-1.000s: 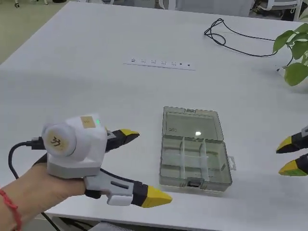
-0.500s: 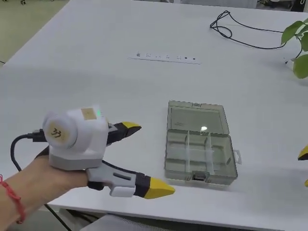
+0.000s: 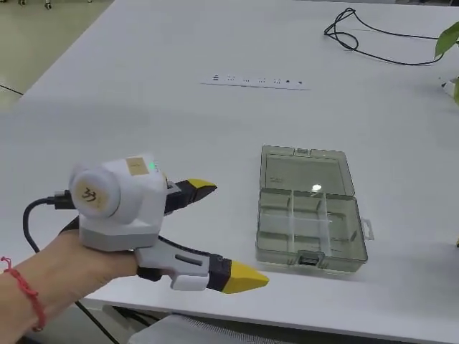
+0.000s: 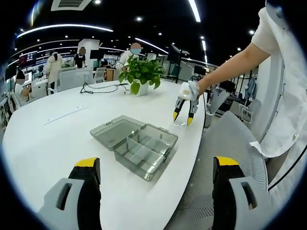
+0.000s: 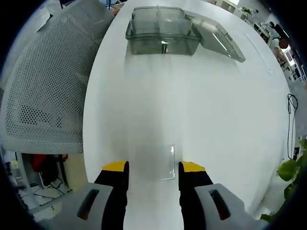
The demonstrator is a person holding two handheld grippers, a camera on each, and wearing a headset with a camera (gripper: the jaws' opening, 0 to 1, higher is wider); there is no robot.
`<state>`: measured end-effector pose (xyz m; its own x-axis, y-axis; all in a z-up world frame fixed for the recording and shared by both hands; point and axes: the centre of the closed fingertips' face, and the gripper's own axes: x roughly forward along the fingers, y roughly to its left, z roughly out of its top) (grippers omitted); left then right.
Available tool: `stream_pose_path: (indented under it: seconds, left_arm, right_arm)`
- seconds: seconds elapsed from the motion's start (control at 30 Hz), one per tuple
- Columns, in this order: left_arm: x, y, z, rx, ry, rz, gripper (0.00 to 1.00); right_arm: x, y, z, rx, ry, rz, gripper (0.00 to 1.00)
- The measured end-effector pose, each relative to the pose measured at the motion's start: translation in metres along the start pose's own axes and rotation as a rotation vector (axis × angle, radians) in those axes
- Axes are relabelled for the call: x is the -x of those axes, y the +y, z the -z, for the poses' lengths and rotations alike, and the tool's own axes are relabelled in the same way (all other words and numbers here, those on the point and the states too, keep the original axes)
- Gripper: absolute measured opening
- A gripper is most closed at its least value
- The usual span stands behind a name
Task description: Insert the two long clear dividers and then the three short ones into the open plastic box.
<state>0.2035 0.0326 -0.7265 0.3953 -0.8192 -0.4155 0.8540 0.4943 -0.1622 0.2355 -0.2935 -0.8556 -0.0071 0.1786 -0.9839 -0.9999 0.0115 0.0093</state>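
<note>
Clear divider (image 5: 165, 163) lies flat on the tabletop (image 5: 158, 105) near its front edge, between the spread, empty jaws of the right gripper (image 5: 153, 166). Closing squarely on its thin edges should keep it from skidding. Farther along that edge sits the plastic box (image 5: 163, 36), lid open, partitions fitted. Beyond it, the left gripper (image 3: 237, 234) hangs open, empty.

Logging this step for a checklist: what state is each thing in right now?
left gripper: open, empty.
right gripper: open.
plastic box: open, lid laid back flat.
dividers in the box: seated upright, forming compartments.
loose clear divider: flat on the table, between the right gripper's jaws, ungripped.
</note>
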Motion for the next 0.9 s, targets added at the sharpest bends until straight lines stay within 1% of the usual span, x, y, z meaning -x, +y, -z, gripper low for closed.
stream_pose_path:
  seconds: [0.1, 0.13, 0.17, 0.23, 0.27, 0.3, 0.67, 0.8, 0.9]
  left_arm:
    - [0.001, 0.000, 0.000, 0.000, 0.000, -0.001, 1.00]
    - [0.001, 0.001, 0.000, 0.000, 0.001, -0.002, 1.00]
    - [0.001, 0.001, 0.000, 0.000, 0.002, -0.002, 1.00]
    - [0.002, 0.001, 0.000, 0.000, 0.001, -0.002, 1.00]
    - [0.002, 0.001, 0.001, 0.000, 0.002, -0.002, 1.00]
    - [0.002, 0.001, 0.001, -0.001, 0.003, -0.001, 1.00]
    - [0.002, -0.002, 0.001, -0.003, 0.003, 0.003, 1.00]
    - [0.002, -0.003, -0.001, -0.002, 0.002, 0.007, 1.00]
    - [0.002, -0.004, -0.003, 0.002, -0.004, 0.010, 0.99]
  right_arm:
    - [0.002, -0.002, -0.001, 0.007, -0.001, 0.007, 0.40]
    - [0.002, -0.002, 0.000, 0.037, 0.012, 0.018, 0.39]
    - [0.002, -0.002, -0.001, 0.024, 0.010, 0.014, 0.39]
    - [0.002, -0.002, 0.000, 0.027, 0.013, 0.014, 0.39]
    - [0.002, -0.001, 0.000, 0.027, 0.013, 0.014, 0.37]
    - [0.003, -0.002, 0.000, 0.025, 0.016, 0.016, 0.33]
    - [0.002, 0.000, 0.000, 0.010, 0.020, 0.028, 0.33]
    - [0.006, 0.002, -0.006, 0.015, 0.010, 0.039, 0.33]
    - [0.015, 0.000, -0.014, 0.021, -0.005, 0.056, 0.33]
